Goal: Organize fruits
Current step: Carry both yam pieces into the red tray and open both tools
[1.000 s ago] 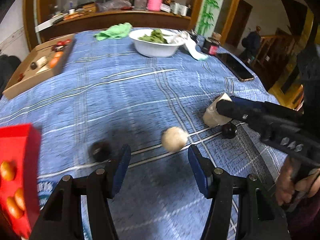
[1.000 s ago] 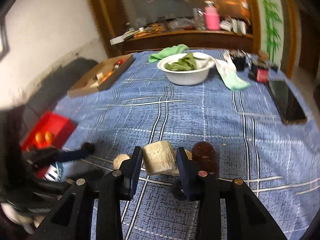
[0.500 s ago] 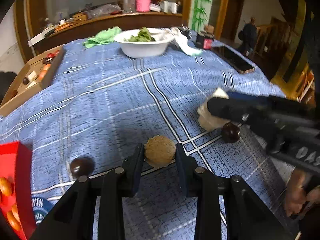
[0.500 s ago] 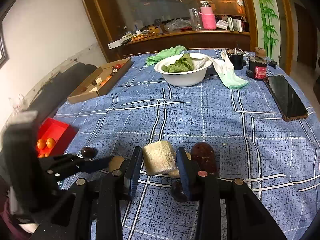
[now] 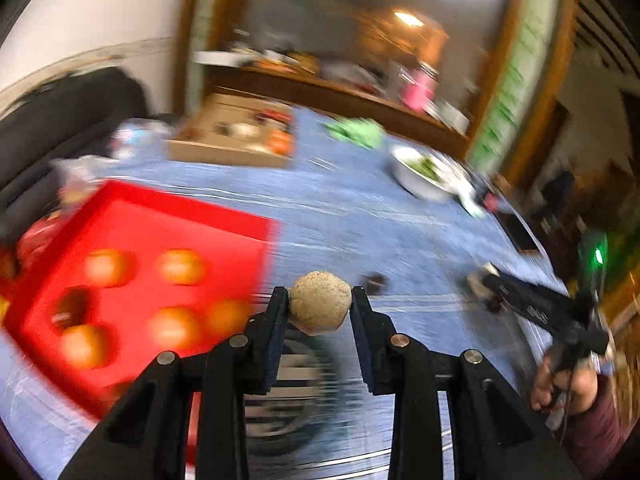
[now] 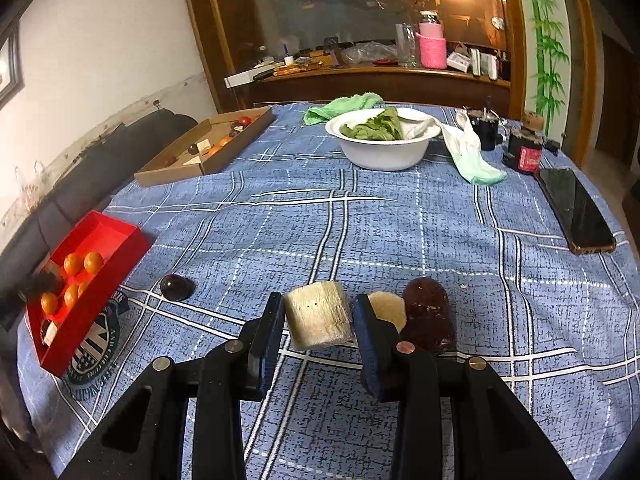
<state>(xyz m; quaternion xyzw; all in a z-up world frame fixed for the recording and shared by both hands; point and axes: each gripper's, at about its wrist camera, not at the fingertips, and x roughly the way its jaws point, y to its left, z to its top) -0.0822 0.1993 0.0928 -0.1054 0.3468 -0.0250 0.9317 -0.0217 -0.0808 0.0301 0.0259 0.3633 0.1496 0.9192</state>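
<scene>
Blue checked tablecloth (image 6: pixel 400 232), wooden sideboard (image 6: pixel 380 80) behind, left tongs (image 5: pixel 320 308) gripping beige ball (image 5: pixel 320 306), right tongs (image 6: pixel 318 316) clamping pale block (image 6: pixel 318 316).

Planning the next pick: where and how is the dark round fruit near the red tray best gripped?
Grip the dark round fruit across its middle, coming from above. It sits alone on the tablecloth, apart from the red tray, so jaws fit either side.

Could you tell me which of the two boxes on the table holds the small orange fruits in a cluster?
The red box at the near left edge; the cardboard box lies farther back.
</scene>
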